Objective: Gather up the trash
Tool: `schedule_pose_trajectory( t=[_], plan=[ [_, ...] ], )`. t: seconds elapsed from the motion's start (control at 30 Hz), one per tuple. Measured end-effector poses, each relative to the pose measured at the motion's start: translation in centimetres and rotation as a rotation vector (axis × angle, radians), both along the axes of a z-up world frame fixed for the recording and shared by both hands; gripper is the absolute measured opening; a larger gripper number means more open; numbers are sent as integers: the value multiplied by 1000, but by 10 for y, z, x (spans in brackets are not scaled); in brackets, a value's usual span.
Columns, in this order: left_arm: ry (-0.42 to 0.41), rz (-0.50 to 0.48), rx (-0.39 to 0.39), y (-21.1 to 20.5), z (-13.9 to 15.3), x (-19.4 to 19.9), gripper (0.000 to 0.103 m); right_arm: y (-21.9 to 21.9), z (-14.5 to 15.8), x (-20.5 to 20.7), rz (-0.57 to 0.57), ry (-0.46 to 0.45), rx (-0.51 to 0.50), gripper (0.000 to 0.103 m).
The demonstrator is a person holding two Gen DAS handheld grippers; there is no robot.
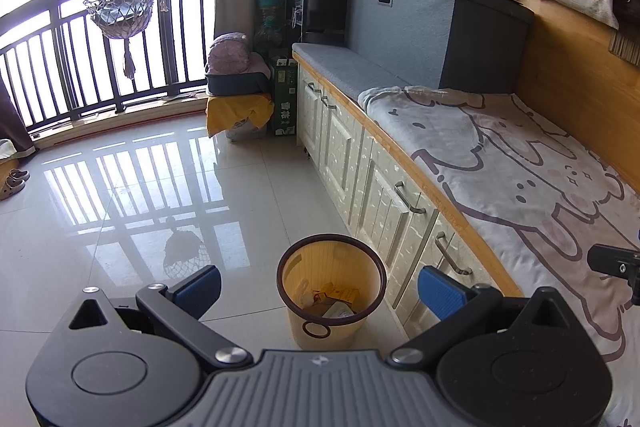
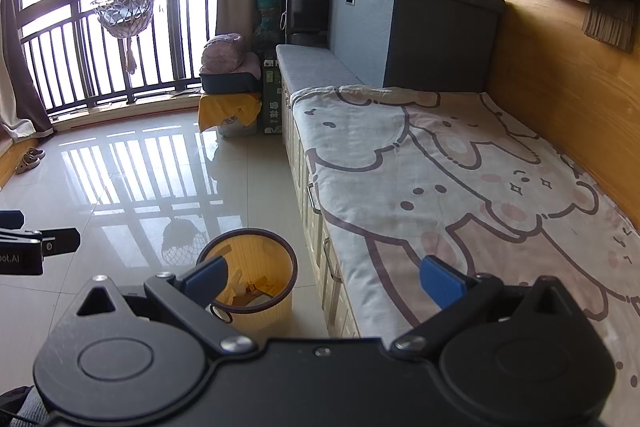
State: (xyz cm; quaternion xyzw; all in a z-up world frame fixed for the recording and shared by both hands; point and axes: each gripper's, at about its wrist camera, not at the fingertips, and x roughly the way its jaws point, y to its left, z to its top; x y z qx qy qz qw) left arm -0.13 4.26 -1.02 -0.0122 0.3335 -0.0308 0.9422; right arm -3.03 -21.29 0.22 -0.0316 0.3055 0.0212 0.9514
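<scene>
A yellow waste bin with a dark rim stands on the tiled floor beside the white cabinets; it holds several pieces of trash. My left gripper is open and empty, held above the bin. The bin also shows in the right wrist view, with trash inside. My right gripper is open and empty, between the bin and the bench edge. The other gripper shows at the right edge of the left wrist view and at the left edge of the right wrist view.
A bench with a cartoon-print blanket runs along the right over white cabinets. A grey storage box stands at its far end. A covered stool with a basket and a green carton stand near the window railing. Shoes lie at far left.
</scene>
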Motion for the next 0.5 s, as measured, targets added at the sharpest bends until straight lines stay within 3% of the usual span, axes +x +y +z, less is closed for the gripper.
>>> schedule_pose_trajectory(
  t=[0.5],
  plan=[
    [0, 0, 1, -1, 0, 0, 103, 0, 1, 0, -1, 1, 0, 103]
  ],
)
